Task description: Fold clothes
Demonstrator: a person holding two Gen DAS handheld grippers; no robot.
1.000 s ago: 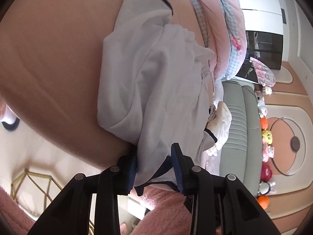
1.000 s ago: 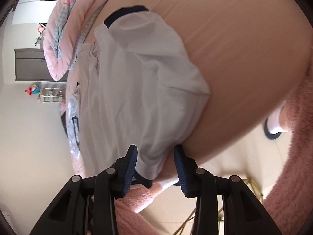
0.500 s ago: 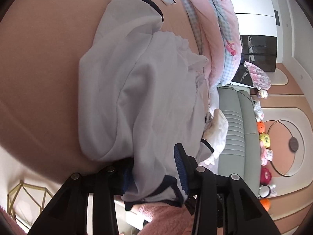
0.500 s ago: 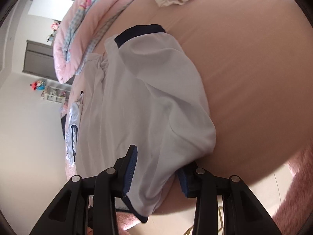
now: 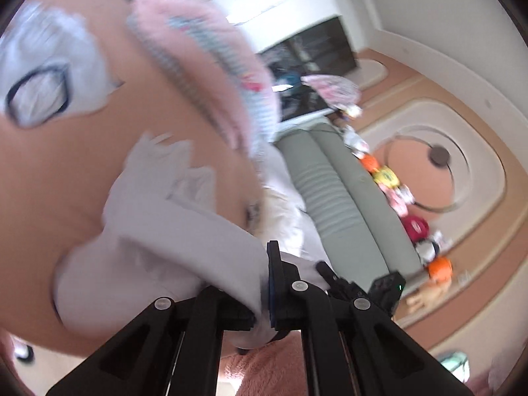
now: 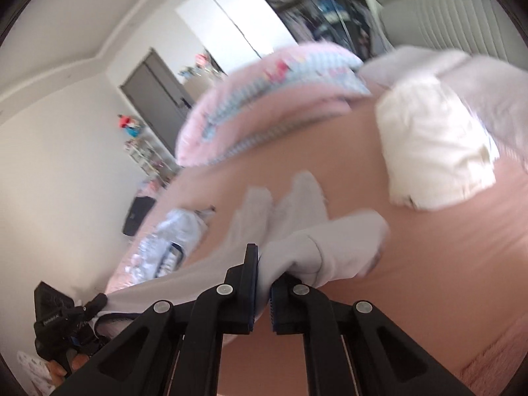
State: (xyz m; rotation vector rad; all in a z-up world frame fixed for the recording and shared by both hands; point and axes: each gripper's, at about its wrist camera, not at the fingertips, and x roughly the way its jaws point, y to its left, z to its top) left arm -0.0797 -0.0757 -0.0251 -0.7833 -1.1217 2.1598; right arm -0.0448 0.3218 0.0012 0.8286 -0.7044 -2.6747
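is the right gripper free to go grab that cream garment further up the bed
Probably not yet: the right gripper is shut on the white shirt. The bed between it and the cream garment looks bare.

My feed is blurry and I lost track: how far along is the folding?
Done: one cream folded garment lies on the peach bedsheet. In hand: the left gripper and right gripper both pinch the white navy-trimmed shirt, bunched and lifted, not yet a flat fold. Left: finishing that shirt, plus a white garment with a dark-edged opening lying loose on the sheet.
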